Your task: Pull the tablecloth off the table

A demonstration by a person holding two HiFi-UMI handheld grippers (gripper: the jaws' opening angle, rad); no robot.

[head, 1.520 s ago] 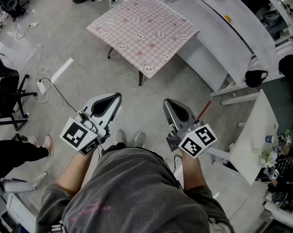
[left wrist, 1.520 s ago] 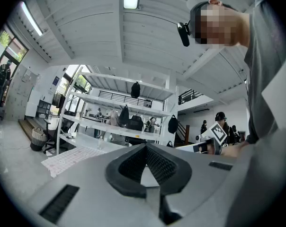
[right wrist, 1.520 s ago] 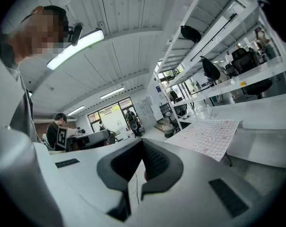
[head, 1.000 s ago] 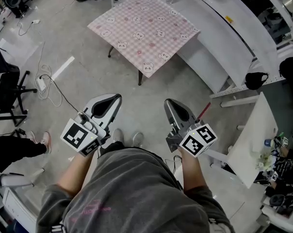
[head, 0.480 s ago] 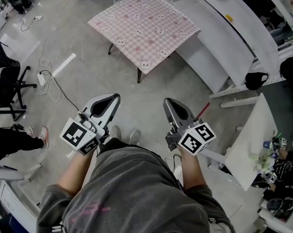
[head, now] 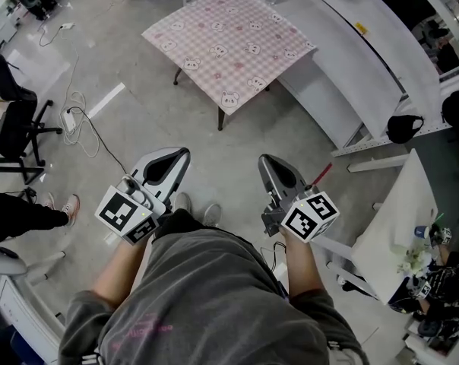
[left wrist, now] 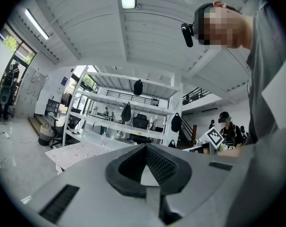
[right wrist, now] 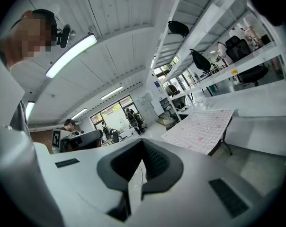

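Floor [head: 138, 128]: bare grey concrete; the person stands on it well apart from the table, with open floor between.
White bench [head: 366, 44]: long worktop running along the table's right side, just beside it.
Table [head: 219, 120]: small and low on thin dark legs; only the legs show, since the top is wholly covered.
Tablecloth [head: 229, 40]: pink check with small animal prints, spread flat over the table top, its edges hanging a little past the rim; it also shows ahead in the left gripper view [left wrist: 79, 152] and the right gripper view [right wrist: 202, 126]. No object shows on it.
Tablecloth, handling (judged): thin, soft and light; likely to slide and bunch rather than hold shape, and may snag on a table corner if dragged low.
Near corner [head: 229, 101]: hangs free below the rim, facing the person; judged the easiest hold, pinched on the loose overhang through the fabric and clear of the table top.
Left gripper [head: 182, 153]: held close to the body, jaws together with nothing between them [left wrist: 145, 146].
Right gripper [head: 264, 160]: beside the left, likewise close to the body, jaws together and empty [right wrist: 143, 142].
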